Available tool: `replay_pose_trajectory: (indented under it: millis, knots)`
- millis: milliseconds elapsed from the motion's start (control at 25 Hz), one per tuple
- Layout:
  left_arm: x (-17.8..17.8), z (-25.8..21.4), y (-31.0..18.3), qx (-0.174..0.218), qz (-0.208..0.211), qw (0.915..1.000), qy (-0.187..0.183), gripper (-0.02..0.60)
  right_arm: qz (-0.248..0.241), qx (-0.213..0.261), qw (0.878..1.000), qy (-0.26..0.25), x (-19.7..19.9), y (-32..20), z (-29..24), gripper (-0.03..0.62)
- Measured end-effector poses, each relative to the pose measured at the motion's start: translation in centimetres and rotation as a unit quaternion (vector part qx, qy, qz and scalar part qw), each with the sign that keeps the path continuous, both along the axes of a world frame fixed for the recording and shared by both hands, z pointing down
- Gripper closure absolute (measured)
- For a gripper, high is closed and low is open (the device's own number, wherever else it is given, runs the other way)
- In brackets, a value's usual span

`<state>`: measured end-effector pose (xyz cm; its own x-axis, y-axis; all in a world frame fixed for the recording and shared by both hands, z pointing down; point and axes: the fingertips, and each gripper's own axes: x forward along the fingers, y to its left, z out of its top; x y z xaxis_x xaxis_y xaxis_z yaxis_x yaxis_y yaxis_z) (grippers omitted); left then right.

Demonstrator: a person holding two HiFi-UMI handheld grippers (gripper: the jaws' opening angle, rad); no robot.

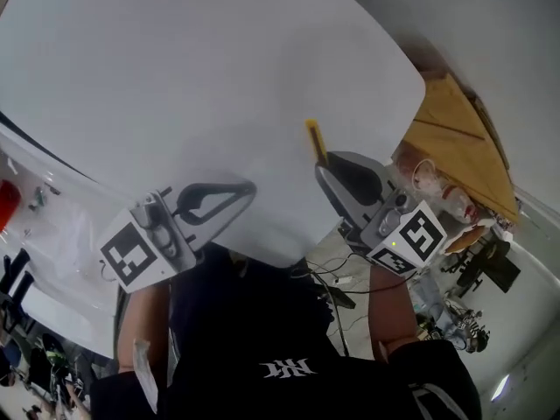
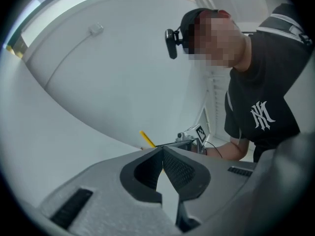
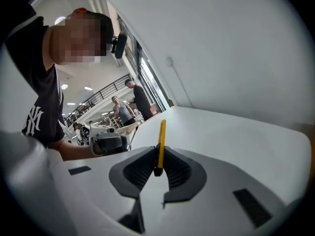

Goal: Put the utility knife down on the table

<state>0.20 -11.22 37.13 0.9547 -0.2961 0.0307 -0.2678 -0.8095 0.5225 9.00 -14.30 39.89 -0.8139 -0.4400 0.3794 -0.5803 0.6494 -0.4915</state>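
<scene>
A slim yellow utility knife (image 3: pixel 161 144) stands clamped between the jaws of my right gripper (image 3: pixel 158 162), its tip pointing up and away. From the head view the utility knife (image 1: pixel 315 141) sticks out past my right gripper (image 1: pixel 325 170) over the near right part of the white table (image 1: pixel 192 77). My left gripper (image 1: pixel 247 191) hangs at the table's near edge with its jaws pressed together and nothing between them. In the left gripper view the left gripper (image 2: pixel 162 154) is shut, and the yellow utility knife (image 2: pixel 147 139) shows beyond it.
A brown cardboard sheet (image 1: pixel 455 138) and clutter lie on the floor to the right of the table. Cables (image 1: pixel 337 283) run on the floor below the table's near edge. Other people (image 3: pixel 123 109) stand far off in the hall.
</scene>
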Motion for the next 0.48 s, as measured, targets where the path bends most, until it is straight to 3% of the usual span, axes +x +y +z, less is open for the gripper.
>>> replay_pose_trajectory:
  millis: [280, 480]
  knots:
    - [1.1, 2.0, -1.7, 0.061, 0.004, 0.9956, -0.071, 0.575, -0.043, 0.024, 0.994, 0.098, -0.4, -1.5, 4.4, 0.548]
    - [1.8, 5.1, -2.6, 0.047, 0.013, 0.9969, -0.062, 0.575, -0.04, 0.021, 0.988, 0.15, -0.8, -2.5, 9.0, 0.548]
